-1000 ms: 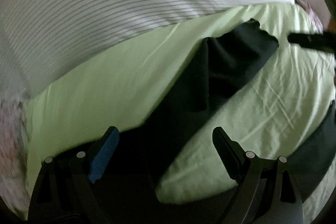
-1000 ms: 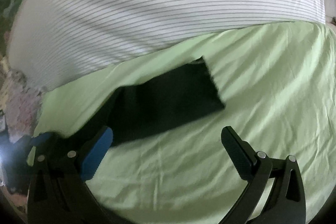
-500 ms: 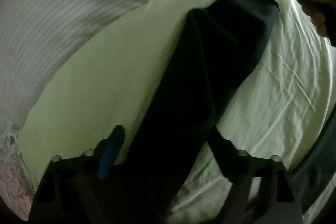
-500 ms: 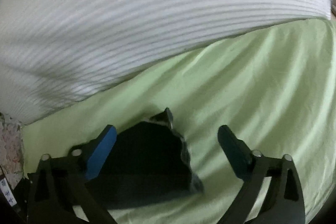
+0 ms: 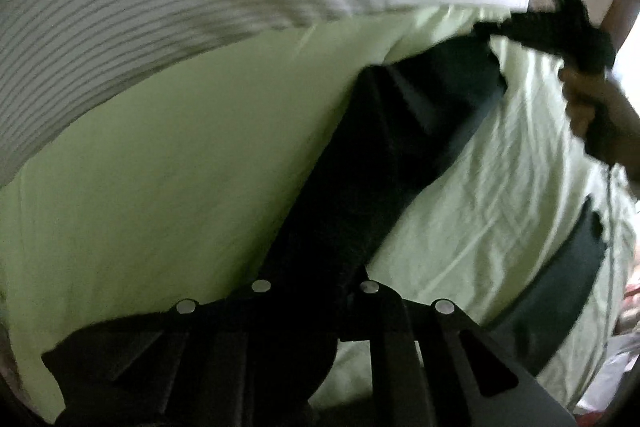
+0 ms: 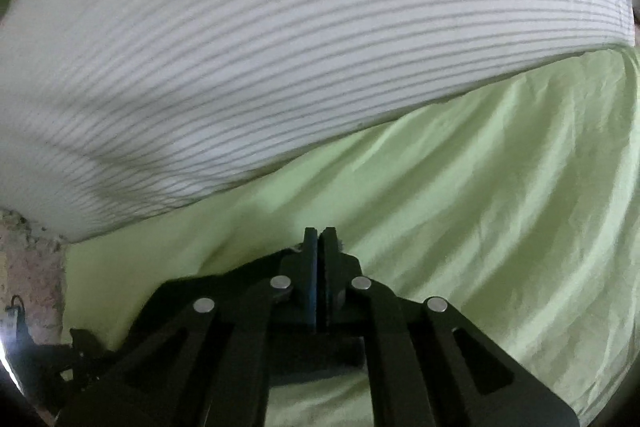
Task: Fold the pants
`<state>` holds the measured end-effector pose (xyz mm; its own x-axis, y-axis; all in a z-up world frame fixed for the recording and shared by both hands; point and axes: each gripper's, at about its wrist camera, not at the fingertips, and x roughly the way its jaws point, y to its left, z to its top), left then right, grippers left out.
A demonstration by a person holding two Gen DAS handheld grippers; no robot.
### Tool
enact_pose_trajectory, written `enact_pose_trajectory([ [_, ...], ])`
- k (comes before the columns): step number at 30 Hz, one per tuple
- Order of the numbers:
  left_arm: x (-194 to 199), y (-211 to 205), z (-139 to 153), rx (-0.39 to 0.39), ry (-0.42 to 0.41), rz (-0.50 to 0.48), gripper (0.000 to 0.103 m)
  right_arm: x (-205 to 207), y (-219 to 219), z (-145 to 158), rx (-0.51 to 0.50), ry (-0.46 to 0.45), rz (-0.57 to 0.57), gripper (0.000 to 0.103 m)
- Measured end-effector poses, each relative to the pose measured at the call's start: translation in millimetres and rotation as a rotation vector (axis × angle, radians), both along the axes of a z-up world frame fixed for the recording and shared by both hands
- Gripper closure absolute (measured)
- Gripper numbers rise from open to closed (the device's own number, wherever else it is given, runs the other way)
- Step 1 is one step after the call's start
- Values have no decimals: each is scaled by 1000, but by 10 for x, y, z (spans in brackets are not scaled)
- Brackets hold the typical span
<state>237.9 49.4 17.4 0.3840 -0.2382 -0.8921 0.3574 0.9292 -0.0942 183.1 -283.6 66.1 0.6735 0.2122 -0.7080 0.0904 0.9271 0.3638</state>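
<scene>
Dark pants (image 5: 384,147) lie on a light green bed sheet (image 5: 160,163). One leg runs from my left gripper (image 5: 316,279) up to the right; the other leg (image 5: 560,291) lies at the right edge. My left gripper is shut on the near end of the leg, its fingertips buried in the dark cloth. My right gripper (image 6: 320,239) is shut on the far hem of the same leg; a dark frayed bit of cloth shows beside its fingertips. In the left wrist view the right gripper (image 5: 552,31) and the hand holding it are at the upper right.
A white striped pillow or duvet (image 6: 280,47) lies across the far side of the bed. A pinkish patterned surface (image 6: 28,287) shows beyond the sheet's left edge. The sheet to the right (image 6: 500,207) is wrinkled.
Both grippers were open and have closed on the pant leg, the left on its near end, the right on its far hem. The right gripper moved forward onto the hem.
</scene>
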Motion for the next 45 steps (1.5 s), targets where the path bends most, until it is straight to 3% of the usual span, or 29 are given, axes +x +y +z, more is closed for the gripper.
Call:
enact_pose_trajectory([
  [5,-151,174,219,-104,-1,31,94,-264,-66,150,-1,-28,60,100],
  [12,-558,5,302,-179,-12,32,94,-803,-181,202,-15,-61,128,100],
  [20,-1184,-185,249,-192,14,-19,94,-1431,-546,32,4,-35,84,100],
  [31,-1794,-366,150,-208,2,-59,94,-2337,-658,-89,6,-29,0,100],
  [45,-2092,-405,-92,-131,9,-114,94,-3094,-610,-452,-25,33,-82,100],
])
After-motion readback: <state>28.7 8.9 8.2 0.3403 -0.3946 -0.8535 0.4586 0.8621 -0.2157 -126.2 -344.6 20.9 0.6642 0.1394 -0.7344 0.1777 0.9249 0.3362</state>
